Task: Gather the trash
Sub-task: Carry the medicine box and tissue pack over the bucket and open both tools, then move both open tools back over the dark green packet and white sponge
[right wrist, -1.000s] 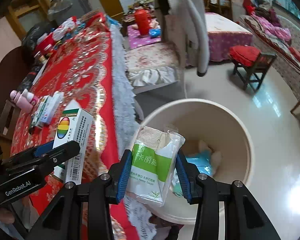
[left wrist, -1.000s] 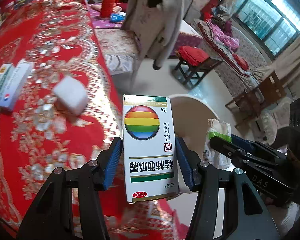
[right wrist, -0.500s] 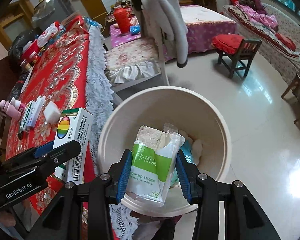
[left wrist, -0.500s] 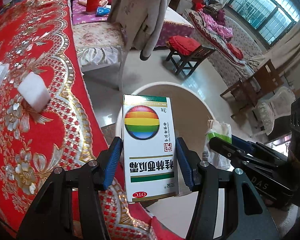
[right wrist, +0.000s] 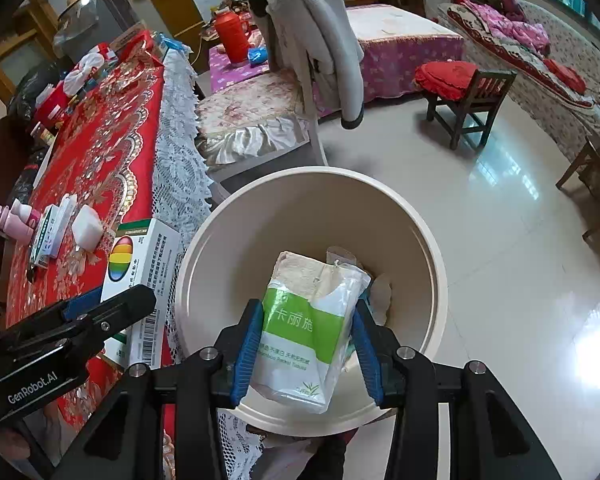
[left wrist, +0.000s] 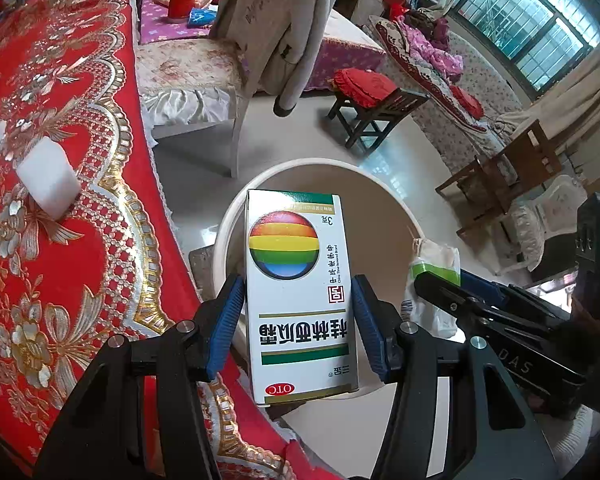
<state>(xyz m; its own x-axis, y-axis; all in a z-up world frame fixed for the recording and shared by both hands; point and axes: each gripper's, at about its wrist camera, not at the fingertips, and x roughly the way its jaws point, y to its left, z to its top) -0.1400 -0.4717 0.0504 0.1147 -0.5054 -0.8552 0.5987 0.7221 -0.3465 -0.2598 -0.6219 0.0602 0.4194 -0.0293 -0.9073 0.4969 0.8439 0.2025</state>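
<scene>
Bin [right wrist: 428, 240] bottom mostly hidden behind tissue pack [right wrist: 312, 332]; contents unclear. Right gripper [right wrist: 306, 350] fingers opening, pack between them over bin, long axis along fingers. Left gripper [left wrist: 300, 322] fingers grip medicine box [left wrist: 300, 296] at bin rim beside red bench [left wrist: 60, 240], print upside down, long axis along fingers.

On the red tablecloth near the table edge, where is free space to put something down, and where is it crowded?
On the red tablecloth, the embroidered stretch between the white block and the lace edge is bare, and it continues up the middle of the cloth. Crowded places: the corner with the pink bottles and flat boxes, and the far end with its clutter.
</scene>
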